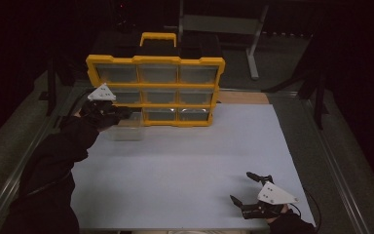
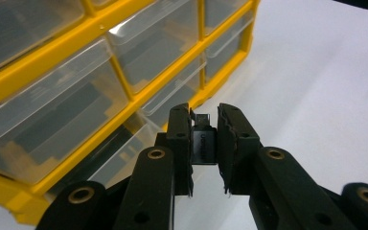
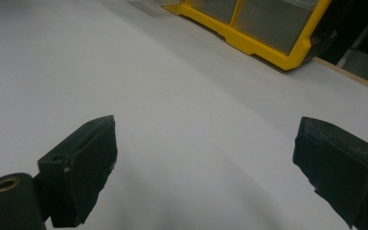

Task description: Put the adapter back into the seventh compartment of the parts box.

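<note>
Holding a small black part (image 2: 203, 143) in the left claw (image 2: 204, 143) right next to the yellow organizer (image 1: 155, 90) is where I see this getting dicey. The jaws are pinched in on the little black thing — looks like a small plug or adapter, can't read what it is — and only the tips have it, with a bit of the part sticking out past them. So risk one: it's a shallow pinch on something small and smooth, and any twist of the hand could let it rotate or pop out onto the white counter (image 1: 185, 161). Risk two is the clear drawer (image 1: 126, 127) that's pulled out of the bottom-left slot and sitting just beside the organizer under the left hand. It's transparent plastic and probably light, so if the claw comes down at an angle and clips the rim, I'd guess the drawer slides or tips instead of catching the part. Also the organizer stands upright on the counter, and a bump from the claw body could rock it. The lighting is dim too, which makes the clear drawer edges hard to judge. The right claw (image 1: 250, 189) sits well apart at the near right of the counter, jaws spread wide with nothing between them — so it isn't bracing the drawer, and that's a missed safety net if the drop goes crooked.
</note>
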Motion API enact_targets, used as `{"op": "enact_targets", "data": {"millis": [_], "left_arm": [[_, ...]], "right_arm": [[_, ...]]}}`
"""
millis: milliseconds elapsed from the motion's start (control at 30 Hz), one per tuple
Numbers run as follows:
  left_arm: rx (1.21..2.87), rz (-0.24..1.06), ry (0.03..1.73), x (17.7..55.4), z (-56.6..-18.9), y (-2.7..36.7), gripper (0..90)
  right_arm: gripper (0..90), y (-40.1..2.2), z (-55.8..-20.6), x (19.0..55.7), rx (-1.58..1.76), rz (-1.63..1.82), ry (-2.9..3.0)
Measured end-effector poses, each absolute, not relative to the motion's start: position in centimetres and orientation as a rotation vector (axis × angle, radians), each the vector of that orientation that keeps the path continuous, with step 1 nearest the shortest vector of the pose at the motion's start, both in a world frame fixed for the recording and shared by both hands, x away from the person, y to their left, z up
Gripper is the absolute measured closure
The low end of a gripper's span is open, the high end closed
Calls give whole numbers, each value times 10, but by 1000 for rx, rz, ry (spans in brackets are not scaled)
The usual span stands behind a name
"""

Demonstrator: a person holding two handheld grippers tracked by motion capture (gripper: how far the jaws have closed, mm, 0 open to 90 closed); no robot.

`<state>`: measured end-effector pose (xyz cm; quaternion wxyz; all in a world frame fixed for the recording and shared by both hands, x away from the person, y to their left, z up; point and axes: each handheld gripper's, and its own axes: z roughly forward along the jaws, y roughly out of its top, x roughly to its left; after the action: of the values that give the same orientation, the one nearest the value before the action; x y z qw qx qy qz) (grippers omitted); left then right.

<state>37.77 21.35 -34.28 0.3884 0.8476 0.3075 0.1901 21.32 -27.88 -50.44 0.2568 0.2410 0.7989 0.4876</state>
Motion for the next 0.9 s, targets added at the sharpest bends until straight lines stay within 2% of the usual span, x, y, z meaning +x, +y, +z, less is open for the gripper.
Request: {"op": "enact_targets", "data": {"millis": [267,900], "left_arm": [[2102,573,864,378,-346,220,766],[2002,591,992,389,-379,228,766]], "right_arm": [[79,-279,-504,213,655,1322,2168],[79,-279,-504,213,652,1319,2172]]}}
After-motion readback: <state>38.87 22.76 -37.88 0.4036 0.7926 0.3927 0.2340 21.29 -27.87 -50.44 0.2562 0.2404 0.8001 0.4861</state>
